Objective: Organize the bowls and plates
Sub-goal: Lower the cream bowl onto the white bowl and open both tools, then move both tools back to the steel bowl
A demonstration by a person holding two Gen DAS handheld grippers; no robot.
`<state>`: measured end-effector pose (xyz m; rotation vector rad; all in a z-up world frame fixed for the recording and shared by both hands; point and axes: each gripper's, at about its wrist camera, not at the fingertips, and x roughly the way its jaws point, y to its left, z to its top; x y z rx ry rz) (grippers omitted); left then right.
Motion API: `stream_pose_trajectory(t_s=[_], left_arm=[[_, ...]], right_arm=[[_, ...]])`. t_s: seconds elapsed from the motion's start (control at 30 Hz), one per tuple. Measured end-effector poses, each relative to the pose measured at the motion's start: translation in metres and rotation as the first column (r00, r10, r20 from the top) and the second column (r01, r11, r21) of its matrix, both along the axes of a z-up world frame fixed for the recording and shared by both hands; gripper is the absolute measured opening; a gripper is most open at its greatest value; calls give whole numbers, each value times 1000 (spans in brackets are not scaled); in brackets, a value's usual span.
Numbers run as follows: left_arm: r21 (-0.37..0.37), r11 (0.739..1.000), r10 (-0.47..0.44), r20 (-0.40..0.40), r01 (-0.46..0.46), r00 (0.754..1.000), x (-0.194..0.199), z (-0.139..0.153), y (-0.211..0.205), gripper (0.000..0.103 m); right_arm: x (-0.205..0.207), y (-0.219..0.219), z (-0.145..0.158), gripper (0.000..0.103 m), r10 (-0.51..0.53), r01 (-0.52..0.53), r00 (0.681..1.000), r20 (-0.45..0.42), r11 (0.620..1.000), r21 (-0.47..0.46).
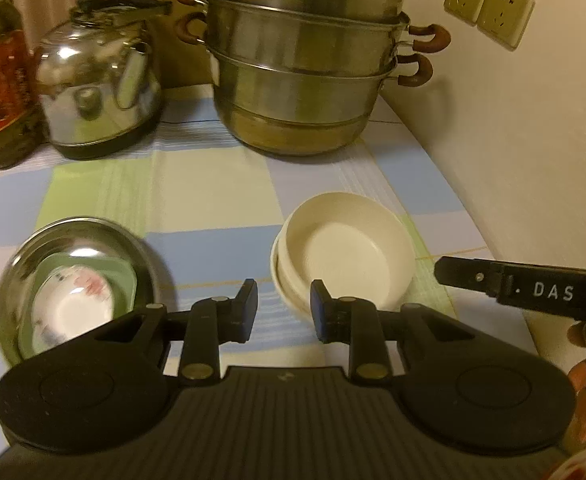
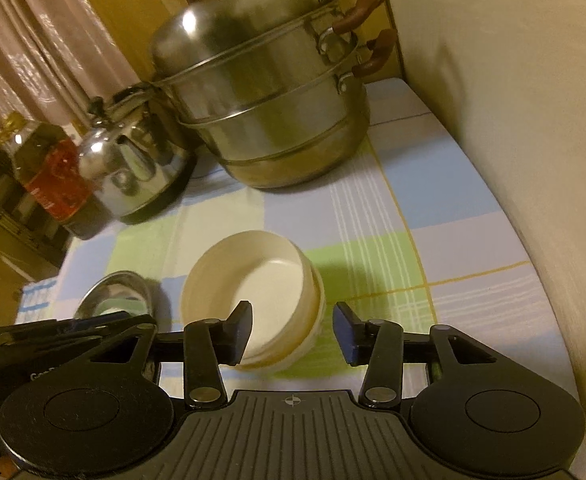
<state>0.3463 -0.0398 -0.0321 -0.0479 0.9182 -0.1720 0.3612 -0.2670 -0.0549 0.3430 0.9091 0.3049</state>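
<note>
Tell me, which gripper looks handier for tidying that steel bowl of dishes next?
Probably the left gripper: the steel bowl lies just beside its open jaws, while the right gripper faces the cream bowls.

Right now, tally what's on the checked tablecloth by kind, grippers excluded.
Cream bowls, nested in a stack: at least 2
Steel bowl holding a green dish and a white patterned bowl: 3
Steel tiered steamer pot: 1
Steel kettle: 1
Oil bottle: 1
Total: at least 8

Black hand-held gripper [image 1: 284, 307], blue-edged pads
</note>
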Motion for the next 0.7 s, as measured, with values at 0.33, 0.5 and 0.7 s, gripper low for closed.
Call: stream_pose_trajectory(t_s=[0.33, 0.5, 0.7], left_arm=[[10, 999, 53, 9, -53, 999, -79, 14, 22, 31], [18, 999, 50, -4, -50, 999, -114, 13, 36, 32], [17, 999, 32, -29, -32, 999, -147, 8, 53, 32]], right_arm=[[-58, -3, 10, 53, 65, -66, 998, 23, 998, 22], [-89, 2, 14, 62, 88, -89, 996, 28, 996, 4], [-129, 17, 12, 67, 88, -88, 996, 11, 996, -25]])
